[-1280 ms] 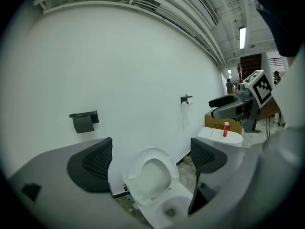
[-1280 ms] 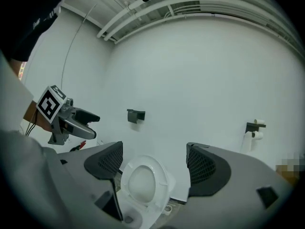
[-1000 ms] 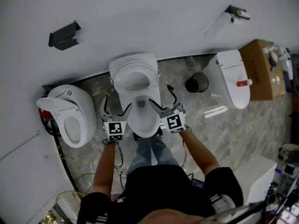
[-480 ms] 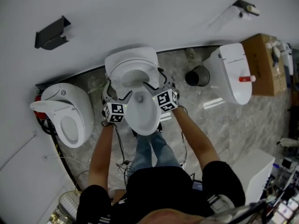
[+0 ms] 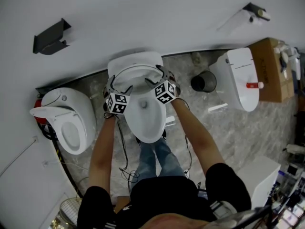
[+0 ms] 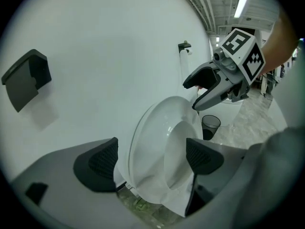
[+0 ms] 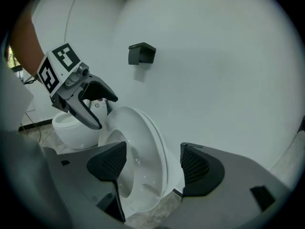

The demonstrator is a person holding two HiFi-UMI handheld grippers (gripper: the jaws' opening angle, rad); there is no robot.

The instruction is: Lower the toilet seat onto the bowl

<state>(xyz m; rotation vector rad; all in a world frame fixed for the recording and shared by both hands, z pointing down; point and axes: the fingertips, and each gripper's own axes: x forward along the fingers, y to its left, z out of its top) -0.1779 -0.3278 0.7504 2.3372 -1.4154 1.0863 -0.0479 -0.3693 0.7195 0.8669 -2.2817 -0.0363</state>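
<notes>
- White wall and marble floor all round.
- Toilet bowl sits dead center, with the toilet seat standing up at its back.
- Left gripper and right gripper have jaws that just closed a bit. They're apart, straddling the seat's edges, not pinching.

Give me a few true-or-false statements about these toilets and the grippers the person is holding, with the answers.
1. The seat of the middle toilet is raised, not resting on the bowl. True.
2. The left gripper and the right gripper are both clamped tight on the seat. False: the seat's edge stands between each gripper's jaws, which have just been closing, but the pads do not press on it yet.
3. A black bin stands on the floor to the right of the middle toilet. True.
4. The right-hand toilet has its lid up. False: its lid is down.
</notes>
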